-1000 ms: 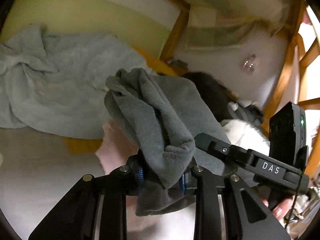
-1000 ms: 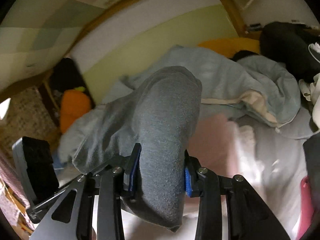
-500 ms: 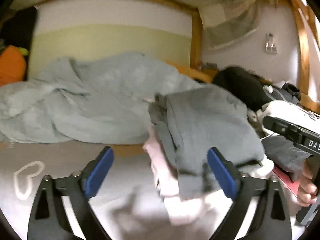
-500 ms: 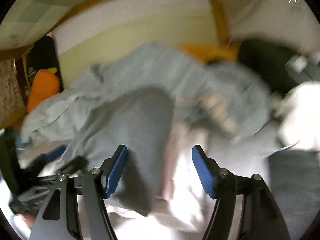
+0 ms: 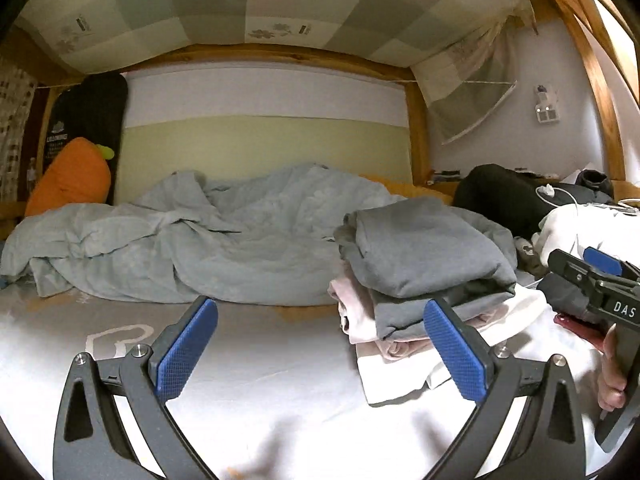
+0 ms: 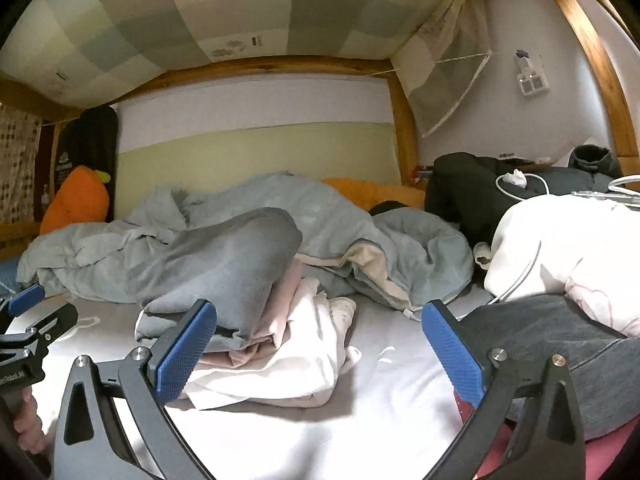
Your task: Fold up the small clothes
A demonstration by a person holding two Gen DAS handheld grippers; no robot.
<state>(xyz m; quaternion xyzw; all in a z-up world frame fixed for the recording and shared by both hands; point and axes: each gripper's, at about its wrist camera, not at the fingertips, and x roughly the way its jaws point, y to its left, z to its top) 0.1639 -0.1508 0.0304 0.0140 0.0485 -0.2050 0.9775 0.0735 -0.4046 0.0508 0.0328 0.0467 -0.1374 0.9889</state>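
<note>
A folded grey garment [image 5: 424, 248] [image 6: 224, 264] lies on top of a stack of folded pink [image 5: 356, 308] and white clothes [image 6: 288, 364] on the white bed sheet. My left gripper [image 5: 320, 344] stands just before and to the left of the stack, its jaws opening, with only bare sheet between them. My right gripper [image 6: 318, 350] is to the right of the stack, jaws opening. The white cloth's edge reaches into its gap, untouched by the pads. Each view shows the other gripper at its edge.
A crumpled blue-grey blanket [image 5: 224, 240] fills the back of the bed, with an orange carrot plush [image 5: 72, 176] at far left. Black clothes [image 6: 472, 192], a white bundle [image 6: 560, 236] and dark denim [image 6: 560, 344] lie at right. A wooden bed frame [image 5: 416, 132] bounds the space.
Both grippers were shut on the grey garment; they have let go and opened wide. The garment now rests on the stack, and both grippers have drawn back and turned level.
</note>
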